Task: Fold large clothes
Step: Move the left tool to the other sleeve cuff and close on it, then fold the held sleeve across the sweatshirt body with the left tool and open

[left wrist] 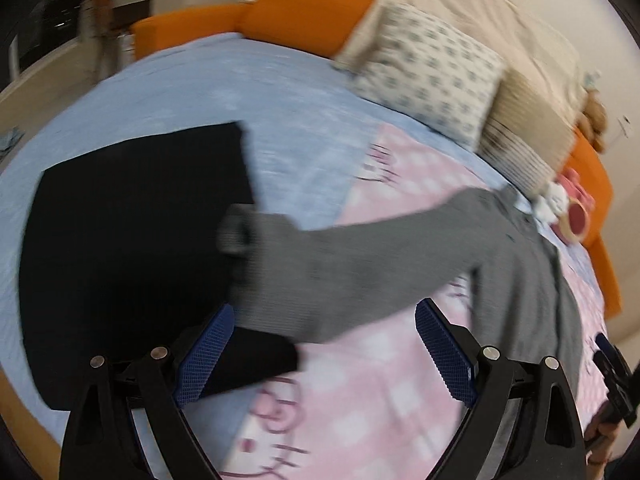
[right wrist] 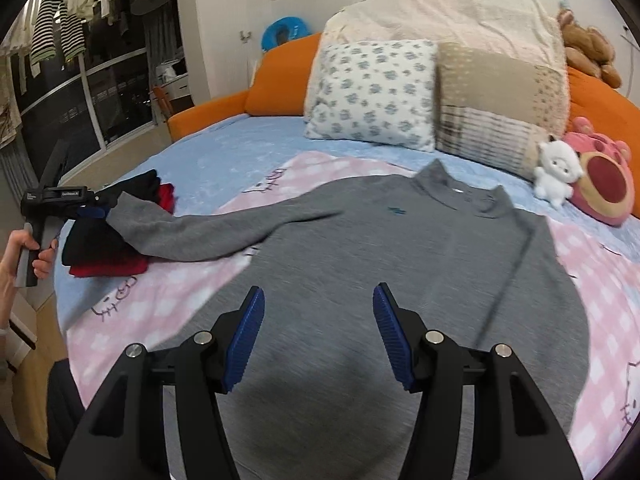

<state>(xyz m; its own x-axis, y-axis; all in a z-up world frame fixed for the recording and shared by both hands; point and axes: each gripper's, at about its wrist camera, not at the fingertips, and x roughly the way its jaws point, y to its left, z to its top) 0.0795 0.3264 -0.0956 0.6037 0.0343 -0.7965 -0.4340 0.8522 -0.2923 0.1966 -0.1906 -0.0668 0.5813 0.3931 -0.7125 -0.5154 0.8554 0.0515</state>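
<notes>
A grey long-sleeved sweater (right wrist: 360, 248) lies flat, front up, on a pink cartoon-print blanket (right wrist: 168, 300), collar toward the pillows. Its left sleeve (right wrist: 200, 236) stretches out sideways, and the cuff rests on a stack of folded black and red clothes (right wrist: 108, 256). My right gripper (right wrist: 318, 292) hovers open over the sweater's lower body with nothing between its blue pads. My left gripper (left wrist: 326, 308) is open wide just above the sleeve (left wrist: 340, 272) and the black folded garment (left wrist: 132, 240), its pads not pressing on either. In the right wrist view the left gripper (right wrist: 94, 213) sits beside the cuff, held by a hand (right wrist: 28, 248).
The bed has a blue sheet (right wrist: 224, 148) and an orange headboard (right wrist: 280, 80). Pillows (right wrist: 372, 92) and plush toys (right wrist: 600, 184) line the far side. A window with hanging laundry (right wrist: 60, 20) is at left. The bed's near-left edge drops to a wooden floor (right wrist: 36, 392).
</notes>
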